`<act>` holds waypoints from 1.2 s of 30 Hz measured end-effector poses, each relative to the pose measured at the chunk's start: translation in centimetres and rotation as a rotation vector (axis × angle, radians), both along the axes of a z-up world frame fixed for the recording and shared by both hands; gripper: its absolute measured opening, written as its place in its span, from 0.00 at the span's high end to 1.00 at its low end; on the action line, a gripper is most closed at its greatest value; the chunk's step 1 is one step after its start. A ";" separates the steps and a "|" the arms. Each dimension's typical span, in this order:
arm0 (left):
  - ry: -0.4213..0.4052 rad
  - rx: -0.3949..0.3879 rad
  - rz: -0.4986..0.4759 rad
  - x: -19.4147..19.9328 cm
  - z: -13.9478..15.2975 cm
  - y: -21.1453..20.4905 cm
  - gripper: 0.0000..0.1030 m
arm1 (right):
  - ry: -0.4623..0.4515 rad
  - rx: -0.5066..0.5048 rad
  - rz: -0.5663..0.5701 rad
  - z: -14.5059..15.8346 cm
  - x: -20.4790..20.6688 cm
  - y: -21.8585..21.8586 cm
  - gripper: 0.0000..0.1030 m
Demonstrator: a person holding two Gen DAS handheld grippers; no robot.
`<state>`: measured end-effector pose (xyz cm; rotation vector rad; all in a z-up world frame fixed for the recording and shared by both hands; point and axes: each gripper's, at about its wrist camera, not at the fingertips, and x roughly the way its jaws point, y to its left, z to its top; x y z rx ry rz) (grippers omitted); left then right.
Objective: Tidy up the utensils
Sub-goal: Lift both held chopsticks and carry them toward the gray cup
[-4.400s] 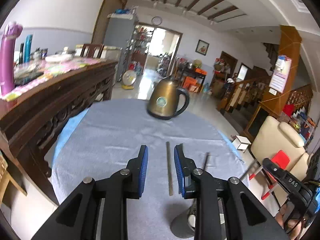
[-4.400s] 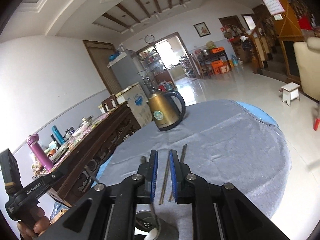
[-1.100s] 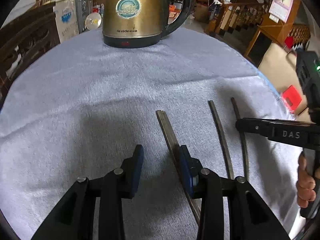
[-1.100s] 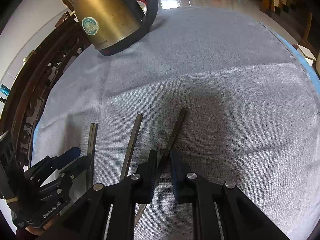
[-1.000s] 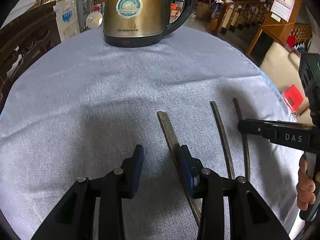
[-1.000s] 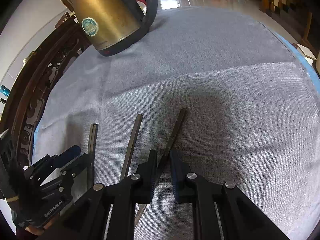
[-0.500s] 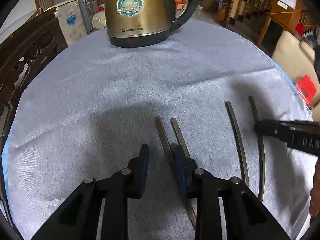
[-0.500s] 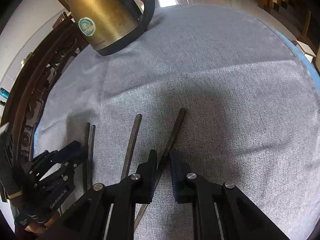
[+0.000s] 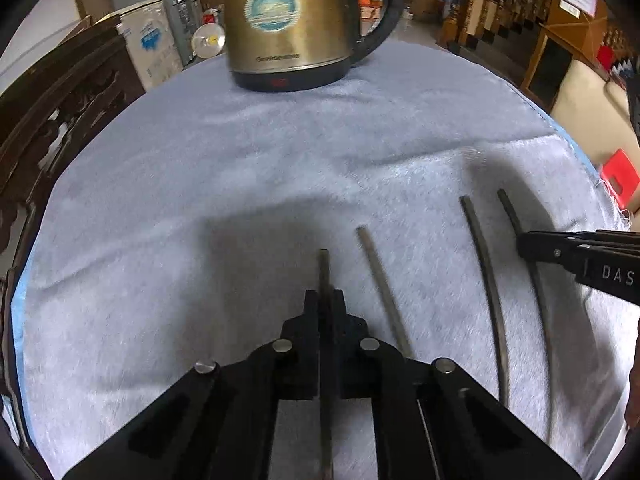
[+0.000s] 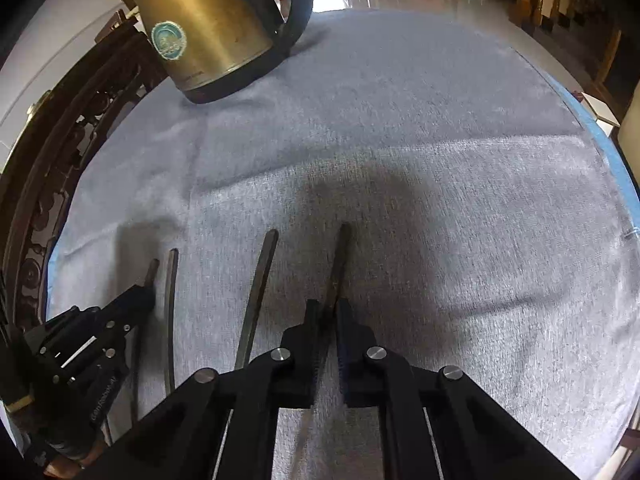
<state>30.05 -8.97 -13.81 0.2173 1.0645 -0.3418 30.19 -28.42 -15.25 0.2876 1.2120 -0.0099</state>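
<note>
Left tool: jaws pressed together on a dark chopstick, whose end juts out just ahead of the fingertips while the rest runs back between the fingers toward the camera.
Right tool: jaws clamped on another chopstick, which sticks out ahead of the tips and leans slightly to the right.
Loose chopstick beside left tool: lies on the cloth just to the right of the left tool, apart from the held one.
Loose chopstick beside right tool: lies on the cloth just to the left of the right tool, angled much like the held stick.
Four sticks together: side by side in a row on the desk, the outer two each in a tool, the inner two free between them.
Desk: round, covered with a grey-blue cloth.
Kettle: brass-coloured with a black handle, upright on the desk, well ahead of both tools.
Wooden sideboard: dark carved wood, beyond the desk edge to the left of the tools.
</note>
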 end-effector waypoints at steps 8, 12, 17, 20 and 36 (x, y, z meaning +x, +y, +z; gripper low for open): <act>-0.086 -0.111 0.059 -4.5 3.7 4.8 0.95 | -0.151 0.000 -0.003 2.3 -5.1 -1.8 0.93; -0.183 -0.179 0.100 -8.2 6.5 6.9 0.95 | -0.269 0.024 -0.013 5.0 -8.7 -2.7 0.93; -0.299 -0.249 0.134 -12.8 9.2 9.0 0.95 | -0.432 0.051 -0.040 8.6 -13.8 -3.0 0.93; -0.357 -0.291 0.164 -15.4 10.6 10.0 0.95 | -0.517 0.054 -0.059 10.3 -17.0 -2.7 0.93; -0.645 -0.523 0.281 -29.1 17.6 13.7 0.95 | -0.870 -0.030 -0.111 18.3 -33.6 1.4 0.94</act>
